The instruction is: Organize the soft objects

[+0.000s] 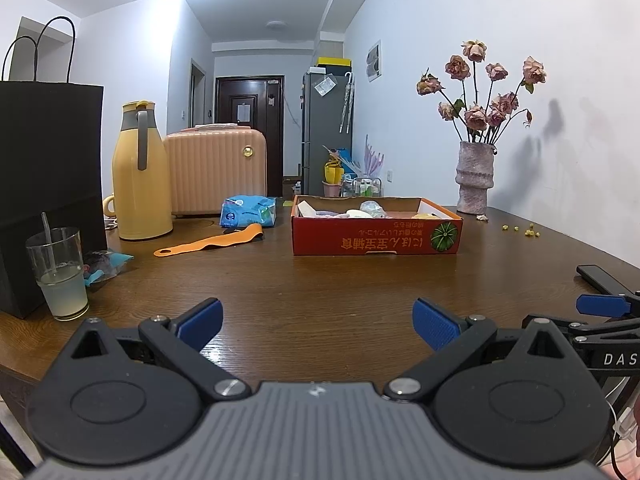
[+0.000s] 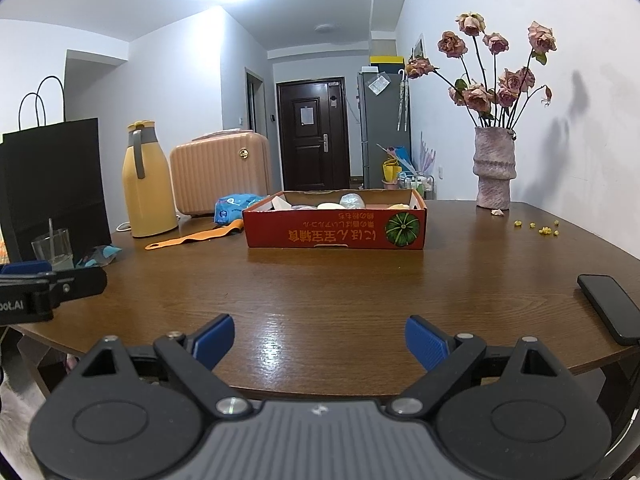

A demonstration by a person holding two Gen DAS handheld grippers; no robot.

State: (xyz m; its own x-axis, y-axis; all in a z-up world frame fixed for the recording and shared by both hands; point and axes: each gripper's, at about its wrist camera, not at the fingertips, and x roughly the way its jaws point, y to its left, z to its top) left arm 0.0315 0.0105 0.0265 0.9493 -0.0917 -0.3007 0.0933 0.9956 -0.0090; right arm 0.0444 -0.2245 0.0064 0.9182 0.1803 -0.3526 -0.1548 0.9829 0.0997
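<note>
Left tool (image 1: 318,322): released, nothing between its blue pads, at the near edge of the surface (image 1: 320,280).
Right tool (image 2: 320,340): also released and empty, at the near edge, just beside the left one.
Far-left corner: one black paper bag (image 1: 48,152), one glass (image 1: 60,268) with a straw, one small blue wrapper (image 1: 106,264), one yellow jug (image 1: 140,176), one pink case (image 1: 216,172).
Soft things outside the box: two. One blue soft pack (image 1: 248,211) lies toward the far edge, left of the box; one orange strap (image 1: 212,243) lies just in front of it.
Strap's long axis: runs across the surface, from its near-left end up to its far-right end beside the pack.
Key relation: both loose soft things lie ahead and to the left of both tools, well apart from them; I judge the left tool the nearer, so it likely takes the strap first.
Red box (image 1: 376,236): one, centre of the surface toward the far edge, already holding several pale soft things; their count cannot be told.
Far-right corner: one vase of dried roses (image 1: 474,178), with a few yellow crumbs (image 1: 522,230) near it.
Right edge: one dark phone (image 2: 608,306).
</note>
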